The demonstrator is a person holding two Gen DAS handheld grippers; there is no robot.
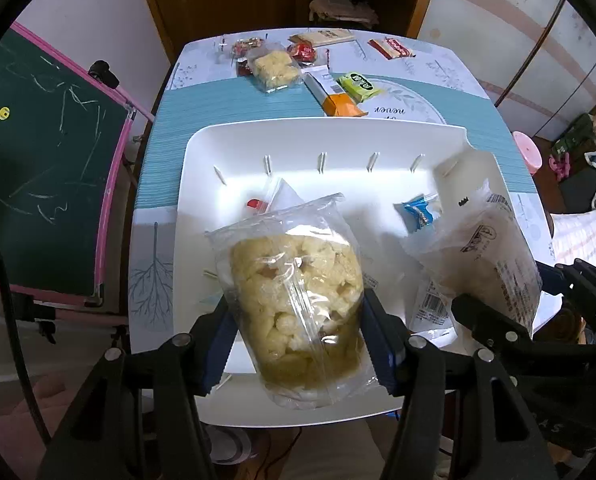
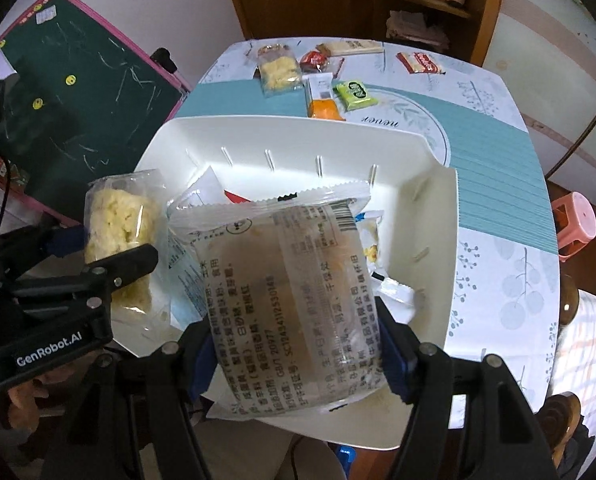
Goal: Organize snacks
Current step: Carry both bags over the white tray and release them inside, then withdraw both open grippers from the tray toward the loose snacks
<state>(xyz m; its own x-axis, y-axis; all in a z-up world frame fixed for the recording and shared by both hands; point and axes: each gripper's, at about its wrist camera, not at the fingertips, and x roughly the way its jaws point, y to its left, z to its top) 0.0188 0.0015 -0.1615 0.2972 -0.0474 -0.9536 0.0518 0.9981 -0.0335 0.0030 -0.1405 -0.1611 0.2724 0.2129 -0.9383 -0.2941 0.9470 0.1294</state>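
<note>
My left gripper (image 1: 298,328) is shut on a clear bag of yellow puffed snack (image 1: 294,292), held above the near part of the white bin (image 1: 298,132). My right gripper (image 2: 298,344) is shut on a clear printed snack pack (image 2: 294,280), held over the bin (image 2: 437,280) beside the other bag (image 2: 118,232). Each gripper shows in the other's view: the right (image 1: 509,312), the left (image 2: 98,268). In the bin lie a blue packet (image 1: 417,210) and a white packet with red (image 1: 274,198).
Loose snacks lie at the table's far end: another yellow puffed bag (image 1: 274,66), an orange-white pack (image 1: 333,94), a green pack (image 1: 359,86), red wrappers (image 1: 305,52), a red-white bar (image 1: 391,48). A green chalkboard (image 1: 46,160) stands left; a pink stool (image 2: 573,220) right.
</note>
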